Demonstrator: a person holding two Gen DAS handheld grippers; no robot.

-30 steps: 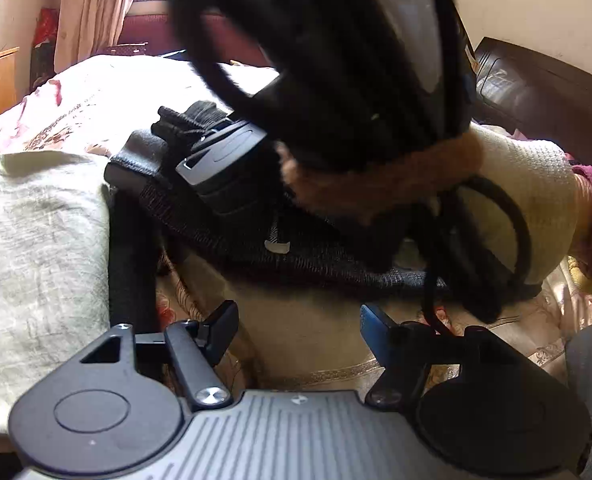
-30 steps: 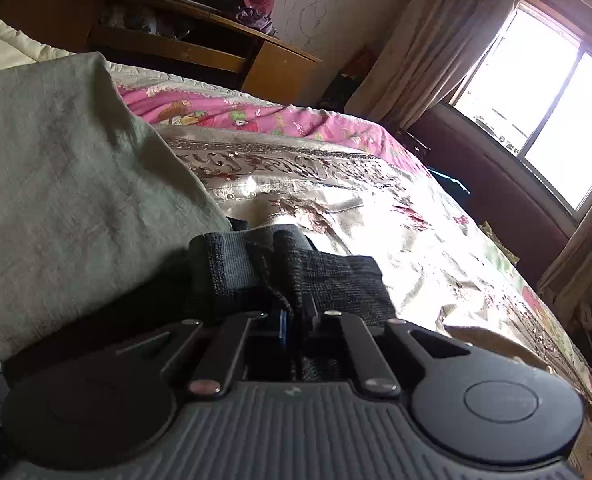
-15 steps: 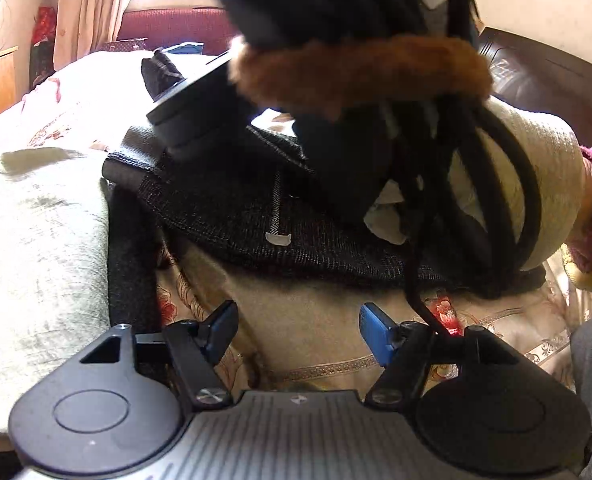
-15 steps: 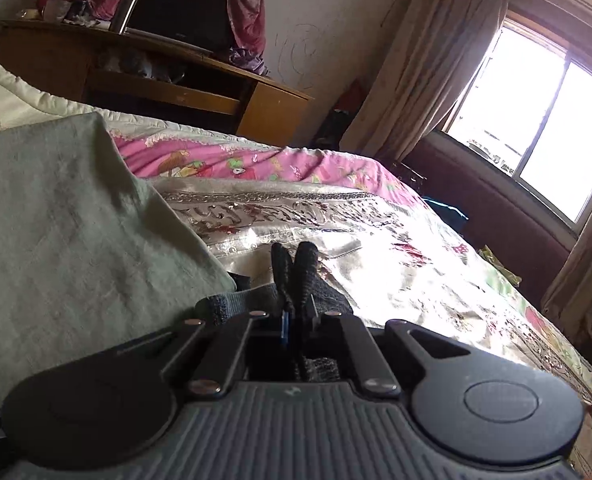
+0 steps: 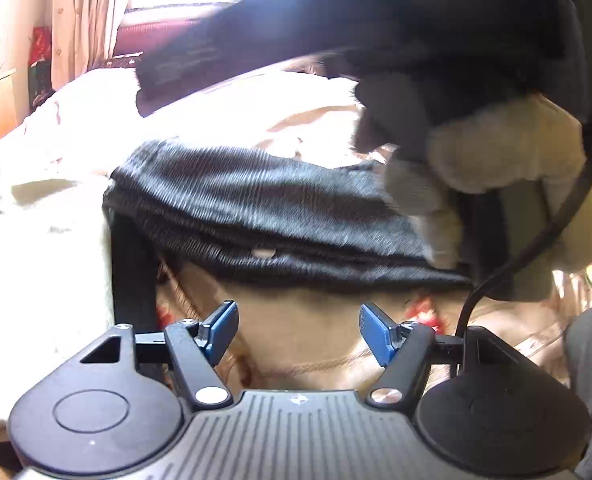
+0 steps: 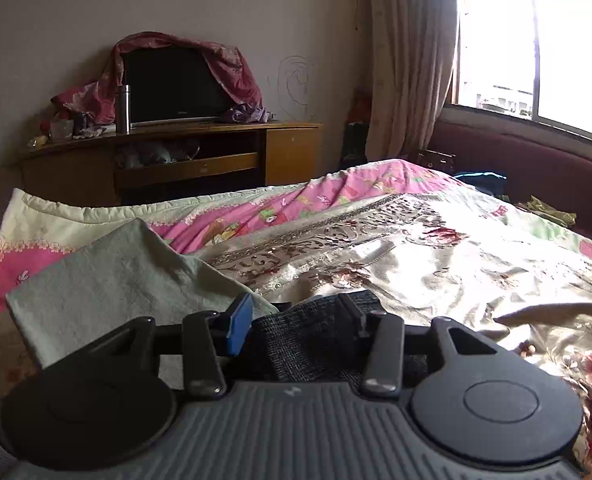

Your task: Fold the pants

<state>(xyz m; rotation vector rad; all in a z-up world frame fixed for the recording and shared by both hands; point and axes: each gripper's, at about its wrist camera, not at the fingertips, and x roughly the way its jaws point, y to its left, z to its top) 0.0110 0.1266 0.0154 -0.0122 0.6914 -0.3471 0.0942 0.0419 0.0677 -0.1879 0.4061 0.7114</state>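
The dark grey pants [image 5: 256,216] lie folded in a flat bundle on the flowered bedspread [image 5: 308,344], just beyond my left gripper [image 5: 298,330]. That gripper is open and empty, its blue pads apart. The person's gloved right hand and the right gripper's dark body [image 5: 376,28] hang blurred above the pants. In the right wrist view my right gripper [image 6: 302,326] is open, and the pants [image 6: 308,340] lie loose below and between its fingers.
A pale green cloth [image 6: 108,280] lies on the bed to the left of the pants. A pink quilt [image 6: 296,200] covers the far bed edge. A wooden TV cabinet [image 6: 184,160] stands beyond, and a window [image 6: 532,48] with a dark red bench is at the right.
My right gripper opened and let go of the pants, then rose and tilted up toward the room. The pants dropped onto the folded bundle. My left gripper stayed open in place.
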